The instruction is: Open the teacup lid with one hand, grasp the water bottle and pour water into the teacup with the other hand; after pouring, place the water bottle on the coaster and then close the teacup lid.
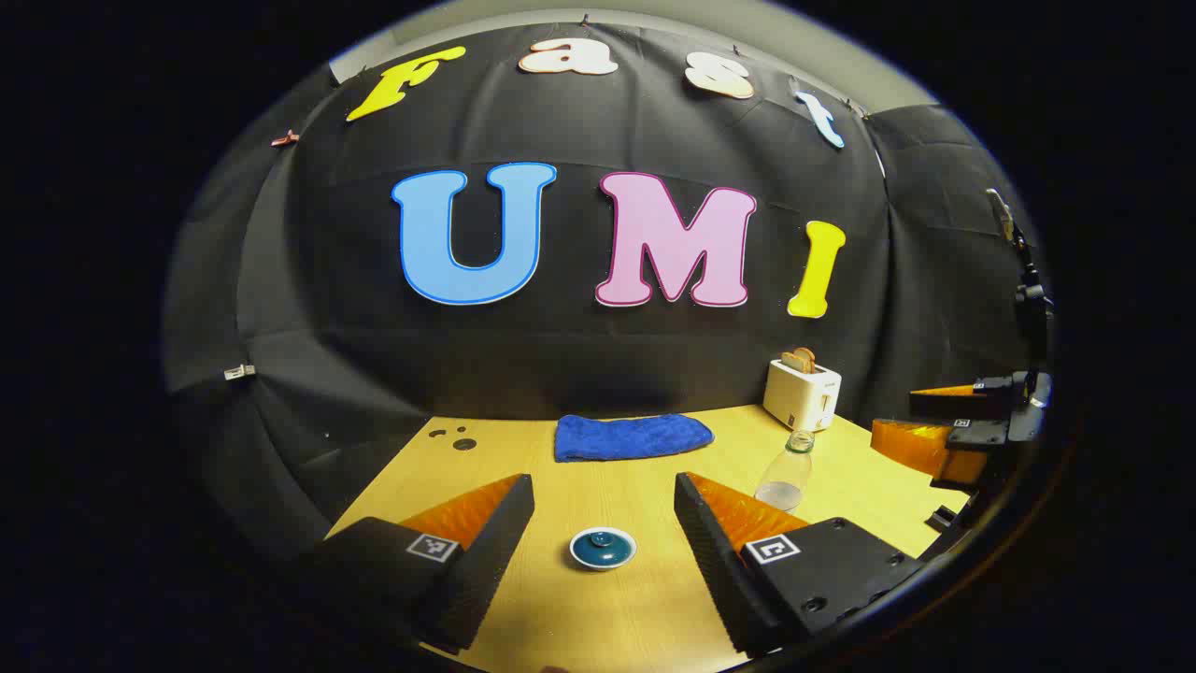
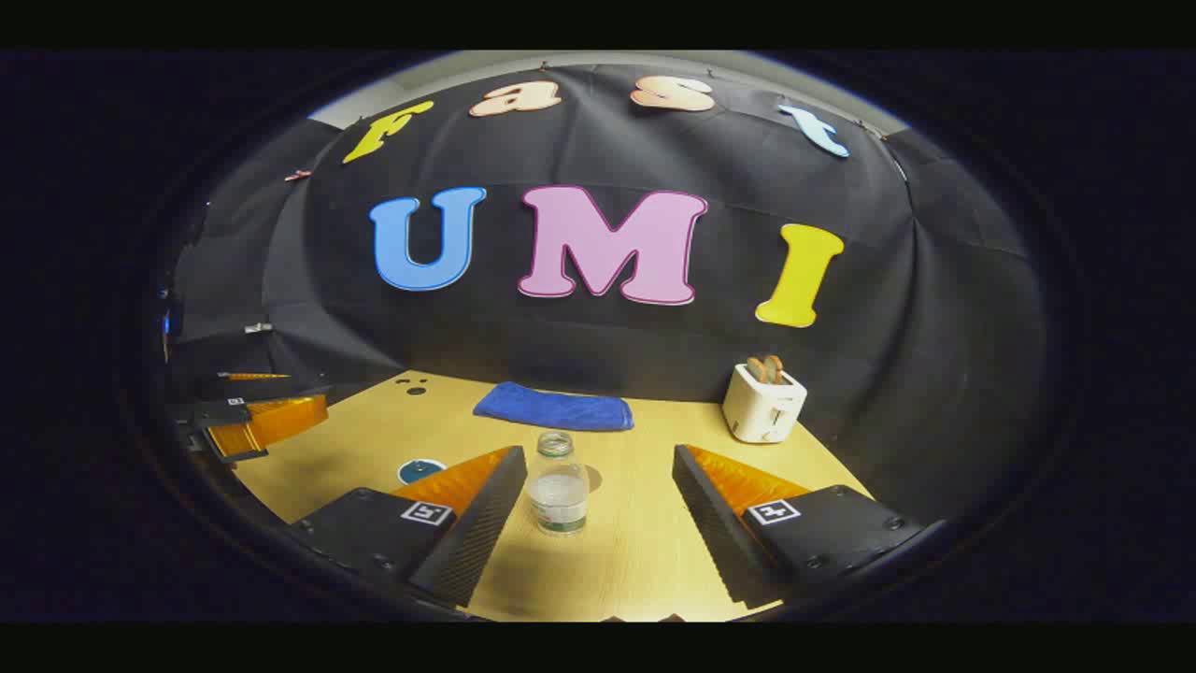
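In the left gripper view, a pale wooden worktop meets a black cloth wall. At the back lie a blue towel and a white toaster holding bread. The left gripper has its jaws wide, with the lidded teal teacup on the worktop between them. The clear, uncapped water bottle stands farther right.

In the right gripper view, the right gripper has its jaws wide around the upright bottle, untouched. The teacup sits left, partly hidden.
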`<state>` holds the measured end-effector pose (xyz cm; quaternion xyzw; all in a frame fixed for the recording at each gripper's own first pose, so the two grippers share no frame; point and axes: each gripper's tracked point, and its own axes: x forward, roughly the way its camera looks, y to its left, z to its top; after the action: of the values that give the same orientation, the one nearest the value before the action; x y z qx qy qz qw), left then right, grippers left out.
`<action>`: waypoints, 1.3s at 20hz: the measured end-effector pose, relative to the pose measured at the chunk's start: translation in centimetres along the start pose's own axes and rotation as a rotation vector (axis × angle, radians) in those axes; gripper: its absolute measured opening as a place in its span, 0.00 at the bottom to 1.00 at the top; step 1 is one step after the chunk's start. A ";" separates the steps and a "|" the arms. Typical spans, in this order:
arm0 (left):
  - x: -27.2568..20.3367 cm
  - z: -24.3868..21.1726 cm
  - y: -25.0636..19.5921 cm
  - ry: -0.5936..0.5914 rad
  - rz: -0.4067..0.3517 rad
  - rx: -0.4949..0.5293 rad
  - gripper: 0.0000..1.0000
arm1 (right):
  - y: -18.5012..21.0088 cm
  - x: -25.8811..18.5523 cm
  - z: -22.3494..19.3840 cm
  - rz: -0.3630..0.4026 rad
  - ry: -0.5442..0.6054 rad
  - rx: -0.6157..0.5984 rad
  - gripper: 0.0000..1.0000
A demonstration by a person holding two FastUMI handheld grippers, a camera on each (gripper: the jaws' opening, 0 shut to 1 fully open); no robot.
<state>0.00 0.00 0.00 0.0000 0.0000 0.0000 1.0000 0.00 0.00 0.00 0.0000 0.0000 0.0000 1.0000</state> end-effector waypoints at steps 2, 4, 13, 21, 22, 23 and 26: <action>0.0 -0.3 0.6 0.003 0.005 0.010 0.96 | 1.1 -0.2 -0.1 0.018 -0.003 0.009 0.98; -0.2 -0.4 1.2 0.005 0.024 0.018 0.95 | 1.5 -0.2 -0.3 0.036 -0.002 0.007 0.98; 0.8 -2.4 -0.2 0.071 0.095 0.046 0.95 | -1.0 1.4 -2.1 0.113 0.028 -0.005 0.98; 5.6 -5.1 -1.2 0.130 0.041 0.114 0.99 | -1.6 2.4 -3.7 0.139 0.056 0.008 0.98; 6.4 -5.6 -1.0 0.142 0.036 0.116 0.99 | -1.5 2.6 -3.9 0.138 0.065 0.017 0.98; 7.2 -6.3 -0.9 0.155 0.028 0.115 0.99 | -1.6 2.7 -4.2 0.136 0.074 0.025 0.98; 9.4 -8.3 -0.7 0.188 0.001 0.121 0.99 | -1.5 3.0 -5.0 0.131 0.095 0.031 0.98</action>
<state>9.38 -0.69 -8.28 0.0605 0.0939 0.0007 0.9937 3.01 -1.48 -5.00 0.0154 0.0473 0.0655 0.9966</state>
